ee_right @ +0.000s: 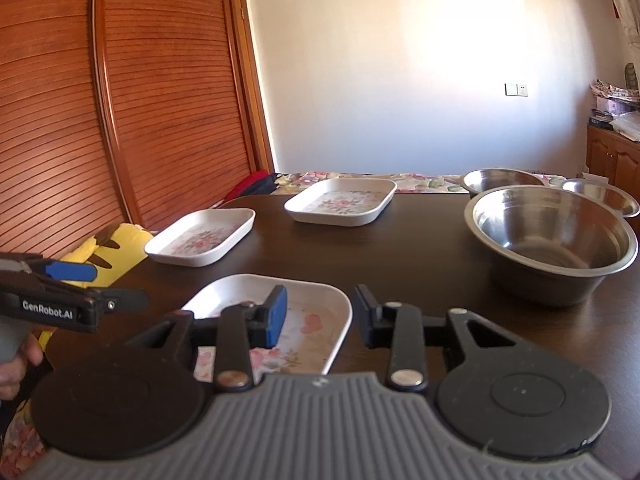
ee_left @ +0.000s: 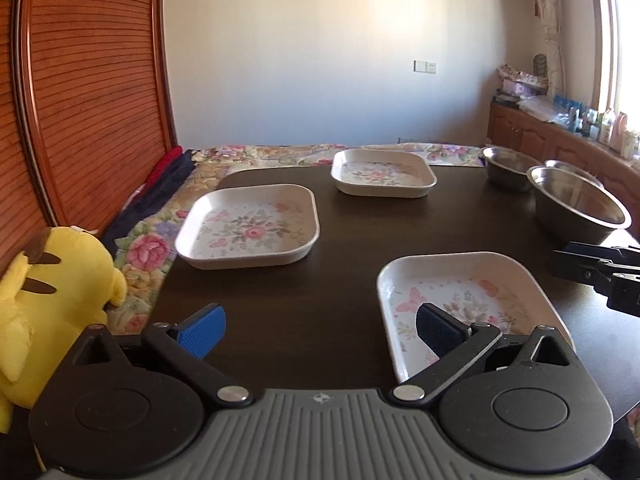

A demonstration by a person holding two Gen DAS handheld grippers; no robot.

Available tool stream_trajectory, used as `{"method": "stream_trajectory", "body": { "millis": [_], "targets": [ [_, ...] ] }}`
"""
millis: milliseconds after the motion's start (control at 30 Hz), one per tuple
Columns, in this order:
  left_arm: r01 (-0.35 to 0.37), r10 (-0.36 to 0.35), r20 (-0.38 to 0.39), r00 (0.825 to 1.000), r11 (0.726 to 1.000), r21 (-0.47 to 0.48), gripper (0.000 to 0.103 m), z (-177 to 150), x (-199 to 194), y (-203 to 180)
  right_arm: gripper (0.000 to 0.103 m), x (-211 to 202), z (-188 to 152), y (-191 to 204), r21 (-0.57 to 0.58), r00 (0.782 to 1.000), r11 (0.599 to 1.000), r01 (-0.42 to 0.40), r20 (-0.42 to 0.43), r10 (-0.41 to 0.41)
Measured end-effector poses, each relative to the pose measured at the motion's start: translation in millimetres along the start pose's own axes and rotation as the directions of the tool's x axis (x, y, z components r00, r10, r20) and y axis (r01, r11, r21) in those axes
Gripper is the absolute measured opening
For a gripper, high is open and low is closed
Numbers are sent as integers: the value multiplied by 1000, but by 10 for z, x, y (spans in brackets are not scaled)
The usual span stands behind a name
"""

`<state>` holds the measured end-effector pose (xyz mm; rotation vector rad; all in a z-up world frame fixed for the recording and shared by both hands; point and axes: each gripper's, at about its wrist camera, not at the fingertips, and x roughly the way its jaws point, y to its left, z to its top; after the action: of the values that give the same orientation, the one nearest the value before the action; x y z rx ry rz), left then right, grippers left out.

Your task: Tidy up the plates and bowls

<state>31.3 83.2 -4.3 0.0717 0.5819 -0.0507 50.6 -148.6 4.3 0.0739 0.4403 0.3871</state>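
Three square white plates with flower prints lie on a dark table [ee_left: 344, 232]: a near plate [ee_left: 472, 292] [ee_right: 304, 300], a left plate [ee_left: 248, 228] [ee_right: 200, 236] and a far plate [ee_left: 384, 174] [ee_right: 340, 202]. A large steel bowl [ee_left: 580, 208] [ee_right: 552, 240] stands at the right, with two smaller steel bowls [ee_left: 506, 166] [ee_right: 502, 180] behind it. My left gripper [ee_left: 320, 330] [ee_right: 104, 286] is open, its right finger over the near plate's left part. My right gripper [ee_right: 320, 316] [ee_left: 592, 272] is open, with the near plate's right rim showing between its fingers.
A yellow plush toy [ee_left: 52, 300] [ee_right: 116, 248] sits at the table's left edge on a flowered bedspread [ee_left: 148, 248]. A slatted wooden wardrobe [ee_left: 92, 92] rises on the left. Low wooden cabinets [ee_left: 560, 148] with clutter line the right wall. A hand [ee_right: 12, 360] holds the left gripper.
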Motion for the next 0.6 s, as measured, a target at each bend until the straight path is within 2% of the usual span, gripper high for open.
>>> {"method": "stream_trajectory", "body": {
  "millis": [100,233,600],
  "targets": [
    [-27,27,1,1000,999,27,103,34,-38,-7,38,14,7,35,-7,1000,1000,-4,-4,4],
    [-7,6,20,1000,1000,16,103,77,-107,56,38,29,32,83,-23,1000,1000,-10,-5,10],
    [-18,16,83,996,999,28,103,353,-121,365,40,259,351,340,-99,998,993,-66,-18,64]
  ]
}}
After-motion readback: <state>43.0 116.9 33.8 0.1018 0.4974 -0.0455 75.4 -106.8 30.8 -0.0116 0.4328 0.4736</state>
